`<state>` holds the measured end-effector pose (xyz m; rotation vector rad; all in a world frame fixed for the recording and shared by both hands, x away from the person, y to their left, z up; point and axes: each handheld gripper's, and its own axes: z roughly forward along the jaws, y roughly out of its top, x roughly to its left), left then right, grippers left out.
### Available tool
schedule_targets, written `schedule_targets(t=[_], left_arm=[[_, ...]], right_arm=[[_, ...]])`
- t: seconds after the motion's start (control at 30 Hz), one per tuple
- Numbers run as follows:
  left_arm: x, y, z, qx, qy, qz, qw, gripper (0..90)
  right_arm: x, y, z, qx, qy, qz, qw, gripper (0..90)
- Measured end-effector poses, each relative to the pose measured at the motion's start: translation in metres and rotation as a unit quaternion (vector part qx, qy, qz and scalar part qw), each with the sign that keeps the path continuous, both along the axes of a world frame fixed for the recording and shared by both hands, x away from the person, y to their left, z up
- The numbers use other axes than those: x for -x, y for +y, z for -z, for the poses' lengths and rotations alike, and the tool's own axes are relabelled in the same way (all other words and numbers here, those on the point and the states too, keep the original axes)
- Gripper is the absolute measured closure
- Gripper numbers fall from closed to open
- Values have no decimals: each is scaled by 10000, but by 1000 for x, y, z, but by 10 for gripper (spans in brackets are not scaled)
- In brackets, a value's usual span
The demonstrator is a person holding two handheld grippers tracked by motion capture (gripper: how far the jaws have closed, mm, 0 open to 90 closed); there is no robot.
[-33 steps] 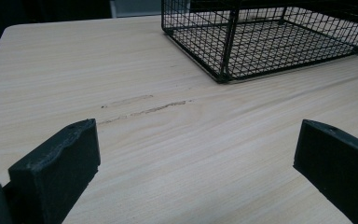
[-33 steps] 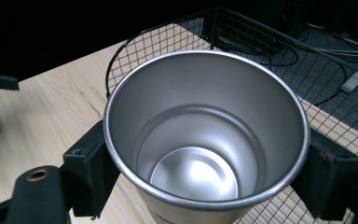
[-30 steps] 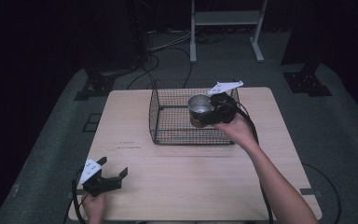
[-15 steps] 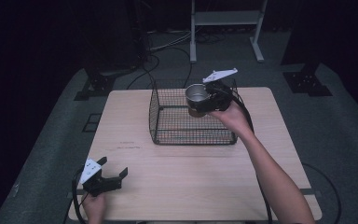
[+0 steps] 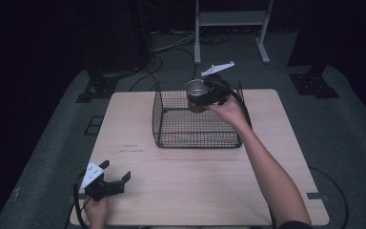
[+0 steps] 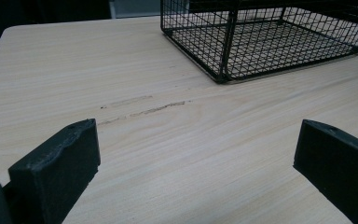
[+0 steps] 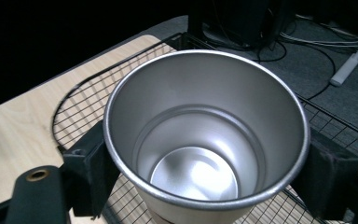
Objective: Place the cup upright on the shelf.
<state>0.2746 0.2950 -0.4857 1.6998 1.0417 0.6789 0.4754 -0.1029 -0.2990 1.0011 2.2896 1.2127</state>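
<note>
A shiny metal cup (image 5: 196,90) (image 7: 205,135) hangs upright above the black wire basket (image 5: 171,125), near its back rim. My right gripper (image 5: 208,94) (image 7: 205,163) is shut on the cup, one jaw on each side of its wall, and the cup is empty inside. Down at the table's front left corner my left gripper (image 5: 108,182) (image 6: 196,154) rests low over the bare wood, open, nothing between its jaws. The basket's near corner (image 6: 223,77) lies ahead of it.
The light wooden table (image 5: 200,191) has a faint scuff mark (image 6: 142,109) in front of the basket. Beyond the far edge are cables and a white stand's legs (image 5: 228,28) on the dark floor. A dark floor mat surrounds the table.
My right gripper has lifted the cup up out of the basket and toward the back rim. The left gripper has stayed put.
</note>
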Motion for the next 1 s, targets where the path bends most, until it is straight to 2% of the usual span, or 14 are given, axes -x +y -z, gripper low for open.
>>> schedule_targets(t=[0.27, 0.5, 0.87, 1.0], left_arm=[[0, 0, 0, 0, 27, -2, 10000, 0], [0, 0, 0, -9, 25, 1, 10000, 0], [1, 0, 0, 26, 12, -2, 10000, 0], [1, 0, 0, 17, 11, 0, 10000, 0]], right_arm=[[-22, 0, 22, 42, 253, 167, 9995, 178], [-35, 4, 38, -1, 389, 173, 9991, 178], [-46, 5, 61, 2, 555, 222, 9982, 178], [-49, 6, 71, 99, 635, 242, 9976, 178]])
